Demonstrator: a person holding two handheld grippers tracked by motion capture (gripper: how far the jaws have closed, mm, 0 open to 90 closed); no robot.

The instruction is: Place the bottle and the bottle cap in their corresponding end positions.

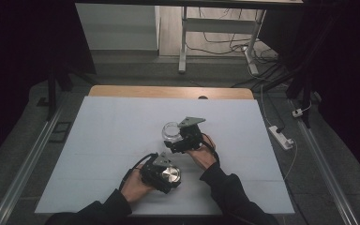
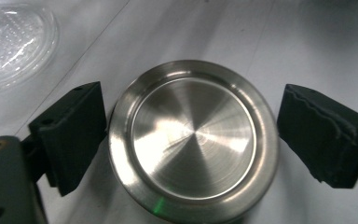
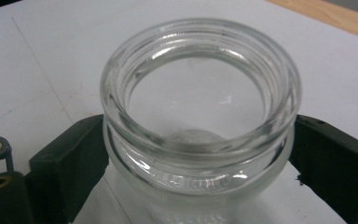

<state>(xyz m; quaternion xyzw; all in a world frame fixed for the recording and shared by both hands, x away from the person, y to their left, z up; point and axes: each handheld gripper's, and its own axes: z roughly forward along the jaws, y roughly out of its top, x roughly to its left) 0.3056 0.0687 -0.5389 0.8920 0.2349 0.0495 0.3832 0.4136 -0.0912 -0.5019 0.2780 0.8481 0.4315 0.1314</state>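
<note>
Left gripper view gives us the steel lid [image 2: 193, 140] flat on the table [image 2: 270, 37] between our left gripper's [image 2: 191, 140] parted jaws, one touching, one just clear. Our right gripper [image 3: 198, 154] brackets the open jar [image 3: 200, 116], upright; we cannot tell if it presses.

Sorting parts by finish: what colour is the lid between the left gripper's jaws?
Shiny silver metal lid, with a brushed sheen; clearest in the left gripper view.

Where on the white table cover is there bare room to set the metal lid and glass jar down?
Bare: the white table cover left of the round steel lid, and the far strip beyond the clear glass jar. Crowded: near middle, around the left gripper and right gripper.
</note>
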